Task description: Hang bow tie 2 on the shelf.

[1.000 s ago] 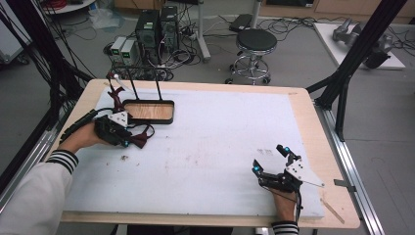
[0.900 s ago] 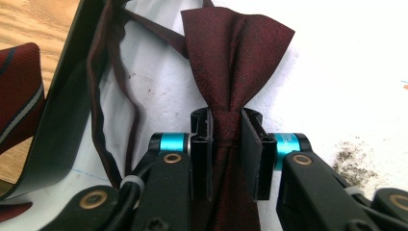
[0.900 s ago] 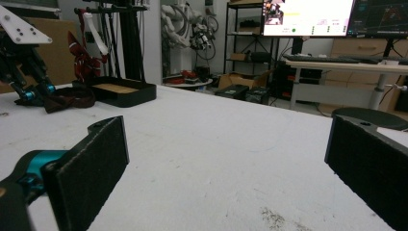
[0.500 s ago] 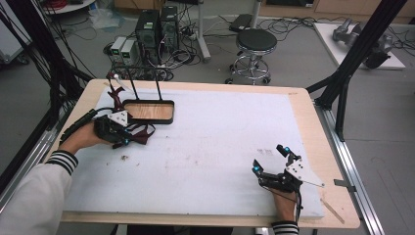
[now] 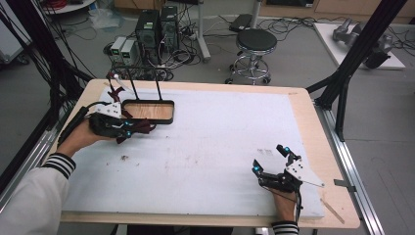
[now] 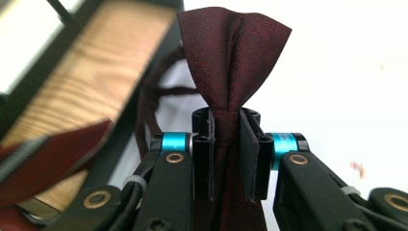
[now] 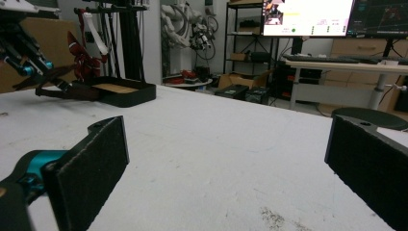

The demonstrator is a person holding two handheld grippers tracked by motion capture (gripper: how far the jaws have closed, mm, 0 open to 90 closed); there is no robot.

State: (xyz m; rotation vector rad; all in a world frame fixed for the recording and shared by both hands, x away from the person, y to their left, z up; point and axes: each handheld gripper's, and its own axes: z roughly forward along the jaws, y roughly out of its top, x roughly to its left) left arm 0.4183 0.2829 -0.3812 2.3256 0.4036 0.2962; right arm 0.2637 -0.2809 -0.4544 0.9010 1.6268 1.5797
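Since the earlier high view, the left gripper (image 5: 131, 131) has shifted slightly up and back from the stand's base, and its jaws have just been closing on a dark red bow tie (image 6: 231, 57). In the left gripper view the two jaws are pressed onto the cloth at its gathered middle, with one wing of the tie fanning out just beyond the jaw tips and the rest running back between them. The tie's thin strap (image 6: 146, 103) trails off to the left of the jaws, toward the black-framed wooden base of the stand (image 5: 147, 110), which sits close beside the jaws on that side. The right gripper (image 5: 270, 160) rests low on the white surface (image 5: 215, 147), well apart from the tie, its jaws spread wide with nothing between them. The step in hand seems to be lifting the bow tie, probably toward the upright stand. To do it well, the pinch should stay firm on the gathered middle, since the cloth looks smooth and could slip. The lift is best kept slow and straight up, so the trailing strap comes free without snagging on the base's edge or the stand's rods (image 5: 157, 87).
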